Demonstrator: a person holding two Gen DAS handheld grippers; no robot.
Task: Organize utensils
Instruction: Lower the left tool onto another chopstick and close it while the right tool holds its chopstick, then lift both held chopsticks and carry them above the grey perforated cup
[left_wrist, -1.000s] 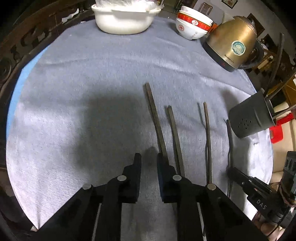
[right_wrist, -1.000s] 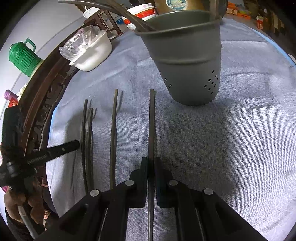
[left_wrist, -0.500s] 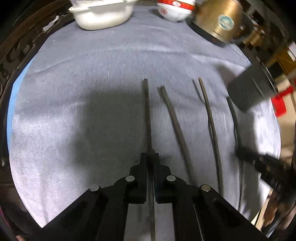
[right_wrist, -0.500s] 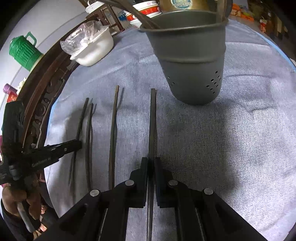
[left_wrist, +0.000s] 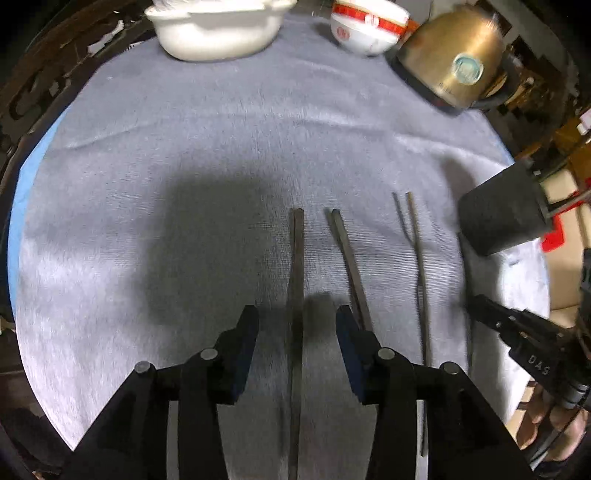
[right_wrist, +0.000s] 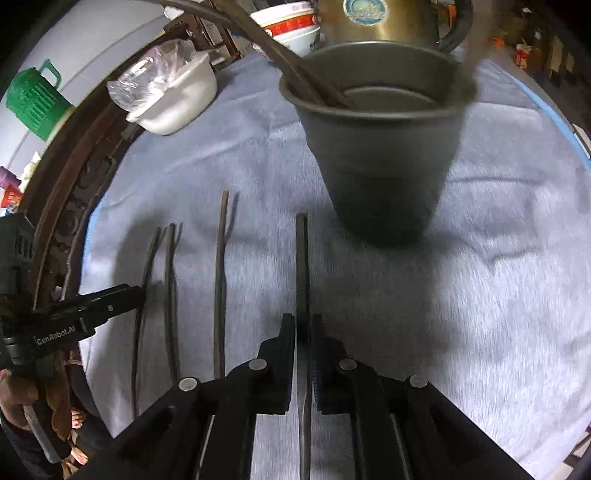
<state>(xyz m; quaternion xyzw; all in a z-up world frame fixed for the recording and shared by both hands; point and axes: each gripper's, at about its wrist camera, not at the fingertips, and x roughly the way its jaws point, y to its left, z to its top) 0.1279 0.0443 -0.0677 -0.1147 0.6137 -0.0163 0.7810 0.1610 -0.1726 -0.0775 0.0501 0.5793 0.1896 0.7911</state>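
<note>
Four dark chopsticks show across the two views, and none is seen whole: each runs under a gripper or out of the bottom of the picture. In the left wrist view the left gripper (left_wrist: 296, 325) has its jaws apart, having just been opening, with a flat-sided square chopstick (left_wrist: 296, 280) lying between them on the cloth, touched by neither pad. A second square chopstick (left_wrist: 349, 266) lies just to its right, its lower end hidden behind the right-hand jaw. A thinner, rounder chopstick (left_wrist: 419, 266) lies further right beside its own shadow.

The right gripper (right_wrist: 303, 326) has its jaws together, clamped on another dark chopstick (right_wrist: 301, 266), whose tip points at the base of the grey holder (right_wrist: 380, 155). Whether that chopstick is lifted off the cloth is hard to tell.

The holder is a smooth tapered cup, blurred here, with long dark utensils (right_wrist: 258, 37) leaning out of it whose ends are cut off at the top. Behind it stand a brass-coloured kettle (left_wrist: 454, 62), a red-banded white bowl (left_wrist: 365, 31) and a white dish (left_wrist: 218, 29), all cropped by the frame. A fuzzy grey cloth (left_wrist: 184, 147) covers the round surface, over a blue layer showing at the rim. A hand (right_wrist: 14, 391) holding the left gripper is partly visible at the edge.
</note>
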